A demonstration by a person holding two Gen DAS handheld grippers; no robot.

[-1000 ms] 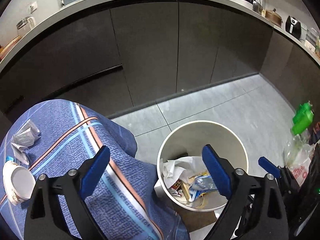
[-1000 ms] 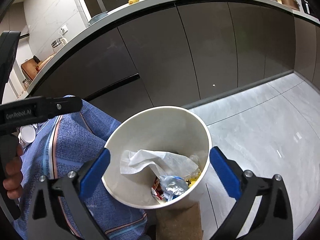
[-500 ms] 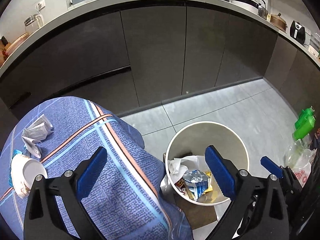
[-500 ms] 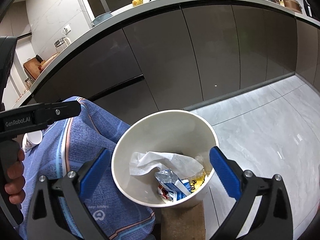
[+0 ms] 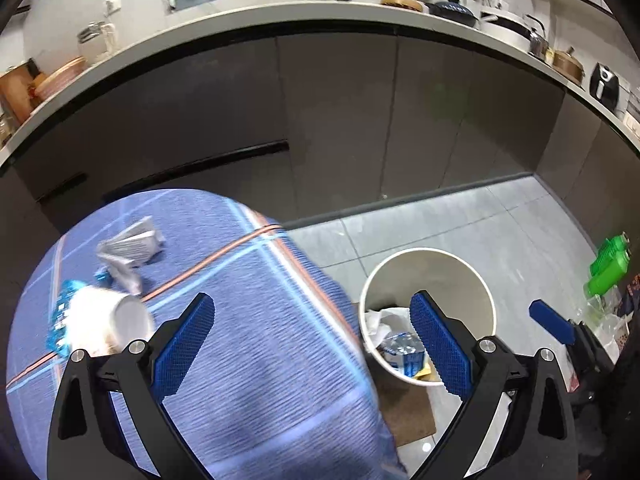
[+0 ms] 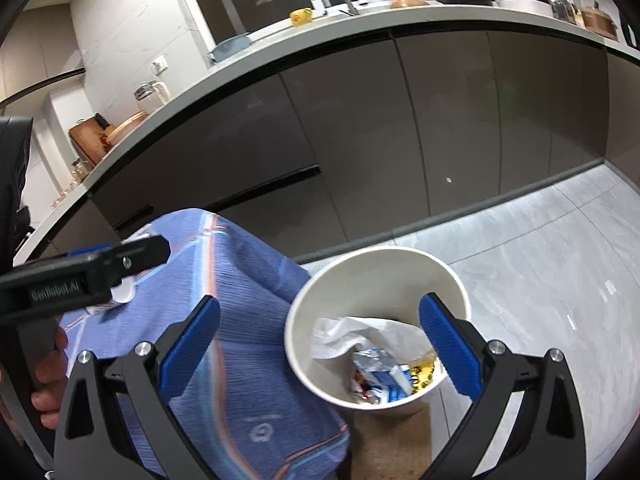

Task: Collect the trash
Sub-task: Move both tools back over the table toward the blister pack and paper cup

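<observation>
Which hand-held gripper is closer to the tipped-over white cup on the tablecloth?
Left. The left hand-held gripper is over the tablecloth just beside the white cup. The right hand-held gripper is farther off, at the bin.

Even indoor light, glossy floor [image 6: 552, 264] glare; fisheye bends counter [image 5: 320, 12], black corners; cloth [image 5: 256, 360] and cup [image 5: 108, 320] motion-blurred.
</observation>
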